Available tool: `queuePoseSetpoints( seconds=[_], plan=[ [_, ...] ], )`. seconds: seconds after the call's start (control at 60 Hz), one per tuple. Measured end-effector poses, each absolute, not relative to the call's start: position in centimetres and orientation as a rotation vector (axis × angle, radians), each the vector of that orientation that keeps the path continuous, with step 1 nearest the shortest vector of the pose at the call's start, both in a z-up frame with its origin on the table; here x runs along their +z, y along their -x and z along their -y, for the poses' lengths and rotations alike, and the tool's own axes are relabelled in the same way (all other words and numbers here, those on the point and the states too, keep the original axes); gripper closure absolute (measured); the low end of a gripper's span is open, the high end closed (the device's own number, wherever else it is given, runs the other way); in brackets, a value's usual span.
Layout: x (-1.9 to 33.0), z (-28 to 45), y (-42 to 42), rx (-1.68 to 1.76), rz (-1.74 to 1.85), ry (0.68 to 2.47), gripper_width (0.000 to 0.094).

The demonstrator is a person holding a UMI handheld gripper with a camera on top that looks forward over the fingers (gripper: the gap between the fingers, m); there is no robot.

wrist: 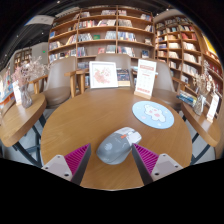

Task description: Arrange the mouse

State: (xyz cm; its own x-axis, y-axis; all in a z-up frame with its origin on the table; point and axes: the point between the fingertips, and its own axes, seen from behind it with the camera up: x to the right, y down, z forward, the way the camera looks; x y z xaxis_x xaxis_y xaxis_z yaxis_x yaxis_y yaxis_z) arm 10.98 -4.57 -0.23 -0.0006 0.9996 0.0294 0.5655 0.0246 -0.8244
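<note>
A grey and white computer mouse [115,147] lies on the round wooden table [75,120], between my gripper's [111,158] two fingers. The pink pads [74,158] stand on either side of it with a gap at each side, so the gripper is open. A round light-blue mouse mat [153,114] with a printed pattern lies beyond the mouse, ahead and to the right.
A picture book [103,74] and a white card [146,78] stand upright at the table's far edge. Chairs surround the table. Tall bookshelves [100,30] fill the back wall. Another table [18,118] stands to the left.
</note>
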Motion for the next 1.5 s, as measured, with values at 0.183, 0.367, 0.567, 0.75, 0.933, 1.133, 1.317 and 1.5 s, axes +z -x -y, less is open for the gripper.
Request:
queuePoseSetpoints(
  seconds=[0.183,0.367,0.567,0.75,0.933,1.133,1.317,1.5],
  plan=[
    [-0.2,4.8,-7.6,0.845,1.648,1.642,0.0085],
    [-0.5,5.2,-4.5,0.795,1.683,1.608,0.0085],
    [-0.9,6.0,-2.2,0.799,1.692,1.627,0.0090],
    [-1.1,5.2,-1.0,0.766,1.696,1.607,0.0339],
    [-0.9,5.6,-1.0,0.797,1.739,1.597,0.0478],
    [5.2,3.3,0.9,0.932,1.677,1.556,0.0478],
    [8.2,-6.3,5.8,0.884,1.542,1.531,0.0477],
    [4.4,-12.3,8.3,0.808,1.513,1.612,0.0475]
  ],
)
